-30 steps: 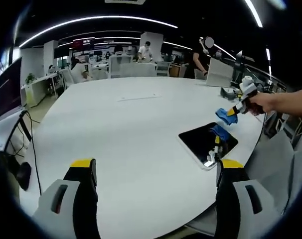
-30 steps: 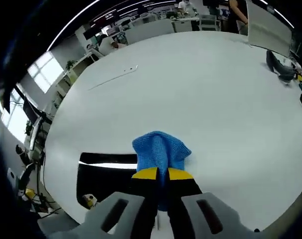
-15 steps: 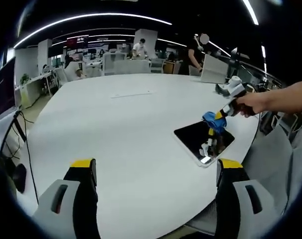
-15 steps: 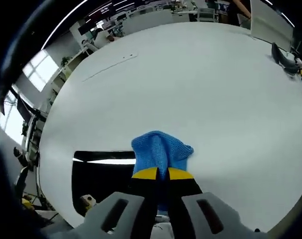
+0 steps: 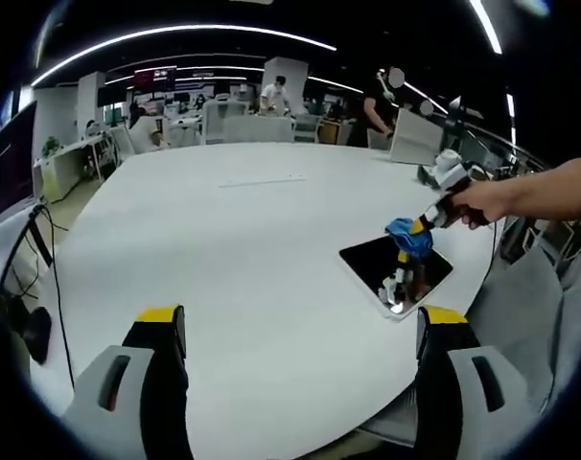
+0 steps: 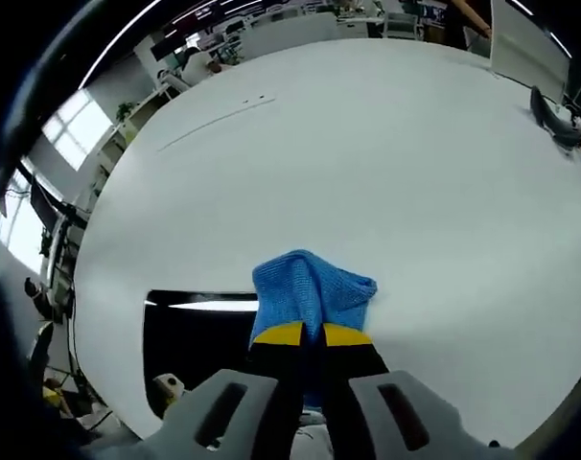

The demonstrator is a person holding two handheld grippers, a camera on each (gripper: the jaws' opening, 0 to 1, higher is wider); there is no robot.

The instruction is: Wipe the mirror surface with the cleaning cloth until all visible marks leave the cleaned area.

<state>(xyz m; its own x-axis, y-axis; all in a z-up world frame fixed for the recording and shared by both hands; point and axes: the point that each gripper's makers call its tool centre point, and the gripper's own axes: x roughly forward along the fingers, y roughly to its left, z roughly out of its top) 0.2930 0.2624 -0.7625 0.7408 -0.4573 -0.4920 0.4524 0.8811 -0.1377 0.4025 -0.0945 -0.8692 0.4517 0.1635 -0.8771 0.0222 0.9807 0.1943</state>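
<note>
Right gripper [image 6: 303,334] has its 2 yellow-tipped jaws pressed close together on a bunched blue cleaning cloth [image 6: 312,289], which hangs over the right end of the mirror [image 6: 197,343]. From the left gripper view, the same gripper [image 5: 421,226] comes in from the right in a person's hand [image 5: 476,202], with the cloth [image 5: 406,236] touching the far part of the dark mirror [image 5: 396,271]. Whether any marks lie on the glass is too small to tell; it shows only a bright strip of reflected light. Its near edge is cut off behind the gripper body in the right gripper view. That mirror lies close to the right rim of a wide white table [image 5: 243,249], bare across its middle and left. Left gripper [image 5: 300,318] hangs near the table's near edge, jaws wide apart with nothing between them. No lettering is readable.
</note>
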